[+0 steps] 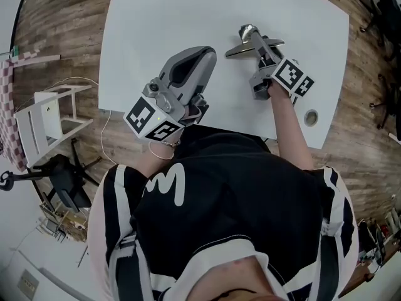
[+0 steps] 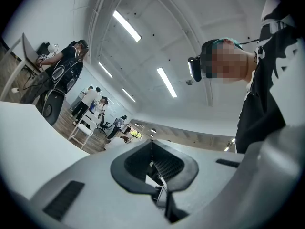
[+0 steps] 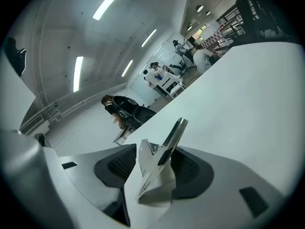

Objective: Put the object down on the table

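Observation:
A shiny metal object (image 1: 249, 42) with a long handle and a wing-like crosspiece lies on the white table (image 1: 156, 17) at the far right. My right gripper (image 1: 262, 50) reaches over it from the near side. In the right gripper view the metal object (image 3: 159, 163) stands between the two dark pads with a gap on the left side, so my right gripper (image 3: 155, 171) is open around it. My left gripper (image 1: 203, 55) rests near the table's front edge, tilted upward. Its fingers meet at the tips and hold nothing, as the left gripper (image 2: 152, 142) view shows.
A small round disc (image 1: 311, 117) sits on the table near its front right corner. A white rack (image 1: 50, 118) and a black chair (image 1: 62, 174) stand on the wooden floor to the left. Several people (image 2: 88, 101) stand far off in the room.

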Tool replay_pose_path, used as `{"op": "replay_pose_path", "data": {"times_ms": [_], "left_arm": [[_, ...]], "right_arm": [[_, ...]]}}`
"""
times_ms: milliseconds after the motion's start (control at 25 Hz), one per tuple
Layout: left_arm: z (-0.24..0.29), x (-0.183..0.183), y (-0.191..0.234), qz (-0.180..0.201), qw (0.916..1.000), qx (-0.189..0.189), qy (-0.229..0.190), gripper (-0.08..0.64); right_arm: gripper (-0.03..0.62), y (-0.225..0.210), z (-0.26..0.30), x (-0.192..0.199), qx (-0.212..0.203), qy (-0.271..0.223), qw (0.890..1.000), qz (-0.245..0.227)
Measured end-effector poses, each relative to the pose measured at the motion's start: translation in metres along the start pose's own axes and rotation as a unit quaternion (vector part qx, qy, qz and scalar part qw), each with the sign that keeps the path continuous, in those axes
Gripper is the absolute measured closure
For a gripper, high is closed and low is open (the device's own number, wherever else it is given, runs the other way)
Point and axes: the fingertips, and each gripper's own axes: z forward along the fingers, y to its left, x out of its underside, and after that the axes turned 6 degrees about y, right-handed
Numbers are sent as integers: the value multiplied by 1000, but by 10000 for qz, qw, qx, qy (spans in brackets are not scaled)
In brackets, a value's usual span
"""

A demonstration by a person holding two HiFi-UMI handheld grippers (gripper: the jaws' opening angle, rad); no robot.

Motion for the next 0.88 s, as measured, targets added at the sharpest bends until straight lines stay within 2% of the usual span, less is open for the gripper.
{"op": "replay_pose_path", "data": {"times_ms": [160,480,760,880], "left_arm": [[6,5,-1,1,9999,46,107,554],[11,5,-3,6,9998,121,139,554],[13,12,-7,76,9995,189,248,554],[14,12,-9,69,9994,221,264,554]], "right_arm": [[368,-2,-1,3,329,71,9988,-369],[357,-8,1,9,714,399,9934,-802],[357,-7,3,20,828,774,9842,-1363],[357,-6,3,22,833,867,9828,-1404]]}}
